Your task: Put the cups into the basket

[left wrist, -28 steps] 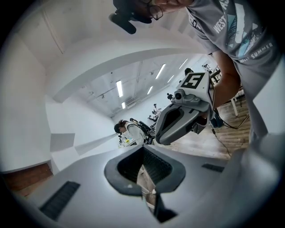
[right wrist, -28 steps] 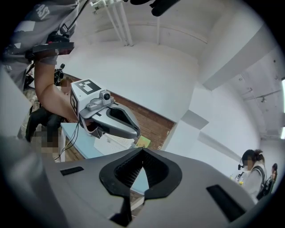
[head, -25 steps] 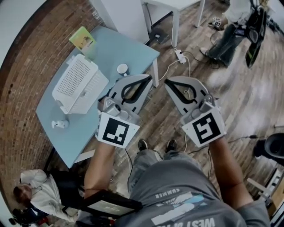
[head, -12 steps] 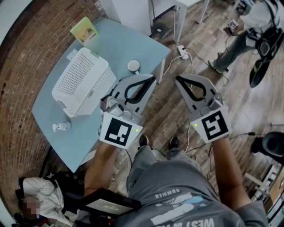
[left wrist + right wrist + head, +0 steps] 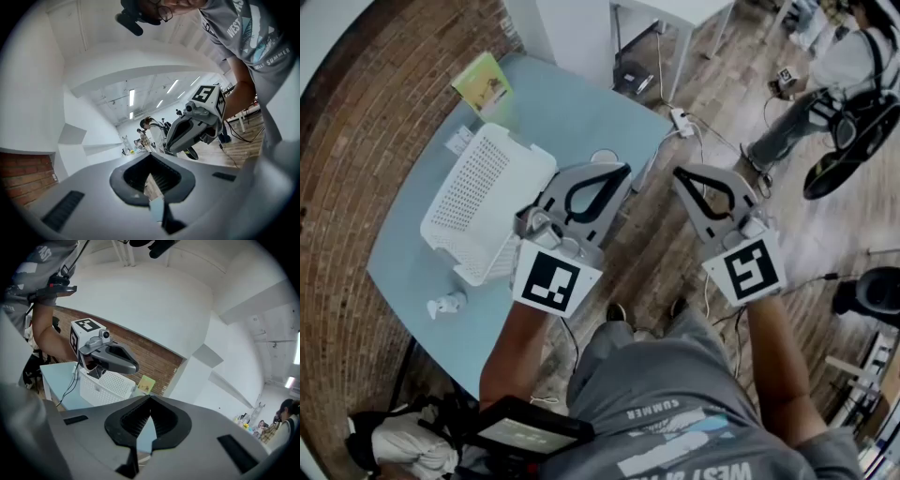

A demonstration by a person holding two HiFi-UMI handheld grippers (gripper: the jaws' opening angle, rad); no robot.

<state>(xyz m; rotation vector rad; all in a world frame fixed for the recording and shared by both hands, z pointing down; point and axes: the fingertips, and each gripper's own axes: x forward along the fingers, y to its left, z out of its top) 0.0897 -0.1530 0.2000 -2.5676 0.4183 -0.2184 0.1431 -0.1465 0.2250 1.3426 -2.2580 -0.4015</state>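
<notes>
Just beyond my left gripper (image 5: 622,171), fingers closed and empty, sits a cup (image 5: 602,156); my right gripper (image 5: 680,174), likewise closed, is farther.

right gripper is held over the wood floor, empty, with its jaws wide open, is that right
Not quite. The right gripper is held over the wood floor and is empty, but its jaws are shut, not wide open. The right gripper view shows them closed together with nothing between them.
</notes>
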